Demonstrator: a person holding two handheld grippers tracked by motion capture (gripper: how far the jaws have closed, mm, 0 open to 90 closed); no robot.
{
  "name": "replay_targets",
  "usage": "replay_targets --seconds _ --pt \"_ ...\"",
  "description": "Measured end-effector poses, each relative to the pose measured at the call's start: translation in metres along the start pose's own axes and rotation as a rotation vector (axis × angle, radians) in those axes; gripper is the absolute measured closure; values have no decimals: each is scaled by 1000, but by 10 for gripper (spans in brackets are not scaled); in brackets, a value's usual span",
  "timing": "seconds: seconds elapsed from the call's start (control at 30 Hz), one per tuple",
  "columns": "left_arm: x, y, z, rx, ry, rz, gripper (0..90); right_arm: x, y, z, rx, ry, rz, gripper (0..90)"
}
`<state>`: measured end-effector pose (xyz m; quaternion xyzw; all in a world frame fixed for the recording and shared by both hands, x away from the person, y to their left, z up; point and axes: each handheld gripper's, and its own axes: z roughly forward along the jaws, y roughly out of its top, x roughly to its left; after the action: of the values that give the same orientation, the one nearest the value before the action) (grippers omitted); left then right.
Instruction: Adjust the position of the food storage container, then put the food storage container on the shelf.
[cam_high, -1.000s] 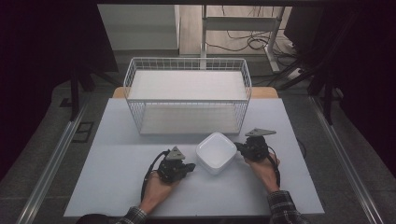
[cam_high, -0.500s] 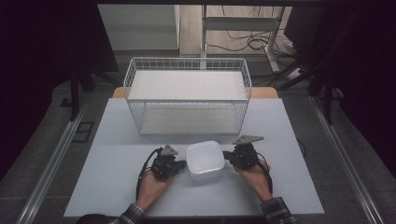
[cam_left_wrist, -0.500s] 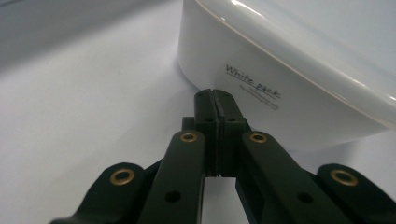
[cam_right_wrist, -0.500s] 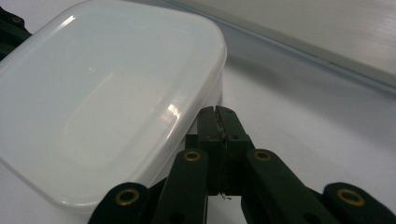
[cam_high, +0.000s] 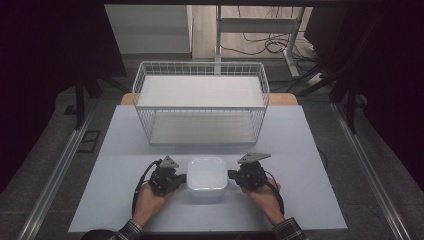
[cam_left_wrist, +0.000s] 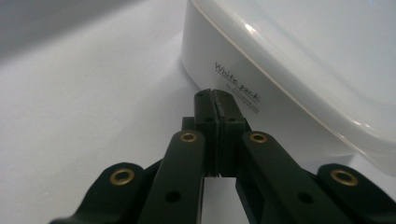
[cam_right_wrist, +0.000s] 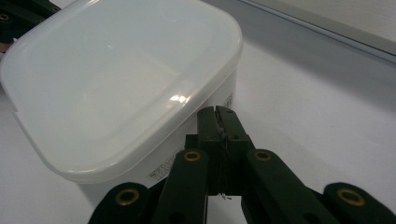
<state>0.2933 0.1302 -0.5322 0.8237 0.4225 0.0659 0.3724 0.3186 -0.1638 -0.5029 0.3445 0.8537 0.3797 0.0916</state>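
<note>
Slid toward the near edge of the table (cam_high: 310, 150) since a second ago: white container (cam_high: 206, 172), with both grippers flanking it; was close to the wire basket (cam_high: 200, 102), now well clear of it and further left.

Nearest: two hands on the grips, plaid cuffs at the near table edge.

Left gripper (cam_high: 178, 178) at the container's left side, jaws clenched on nothing, closed tips pushed against the wall. Seen close in the left gripper view: tips (cam_left_wrist: 214, 100) pressed together, touching the container (cam_left_wrist: 280, 70) wall just below the "White pack" print (cam_left_wrist: 236, 87).

Right gripper (cam_high: 233, 174) at the container's right side, likewise clenched empty, tips butted on the wall. Right gripper view: closed tips (cam_right_wrist: 216, 114) against the wall right under the lid rim, near a rounded corner of the container (cam_right_wrist: 116, 84).

Container flat on the table, lid on, squeezed between the two closed tips.

Beyond the container: wire basket, upright, apart from it. Behind that, floor cables (cam_high: 265, 45).
</note>
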Motion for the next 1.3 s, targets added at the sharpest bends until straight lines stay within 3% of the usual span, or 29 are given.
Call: replay_targets --seconds 0.13,0.3,0.33,0.4,0.5,0.7,0.77,0.83,0.87,0.97,1.1,1.3 --pt "1 0 -6 -9 -2 4 868 0 0 -5 -13 -31 -12 876" --pt "3 -5 -21 -33 15 22 706 -2 -4 -21 -51 -52 -20 782" --pt "4 -6 -25 -43 18 29 609 -3 -7 -28 -68 -59 -26 717" --pt "3 -8 -27 -49 17 27 568 -4 -8 -30 -71 -58 -22 687" --pt "4 -14 -32 -55 15 18 382 -3 -13 -38 -86 -50 -16 540" --pt "7 -27 -39 -68 -17 -5 214 0 -20 -45 -94 -51 -19 353" --pt "6 -31 -42 -77 -23 -10 148 0 -23 -47 -114 -35 -18 235" --pt "5 -32 -43 -77 -25 -1 133 0 -25 -48 -123 -33 -20 197" --pt "4 -34 -44 -78 -27 4 90 0 -27 -48 -133 -32 -23 120" --pt "2 -39 -43 -75 -12 35 50 2 -31 -45 -114 -38 -39 59" --pt "6 -42 -42 -87 -6 32 33 -1 -36 -38 -78 -23 -24 27" --pt "10 -42 -42 -112 7 52 22 -4 -35 -40 -87 -29 -27 21"
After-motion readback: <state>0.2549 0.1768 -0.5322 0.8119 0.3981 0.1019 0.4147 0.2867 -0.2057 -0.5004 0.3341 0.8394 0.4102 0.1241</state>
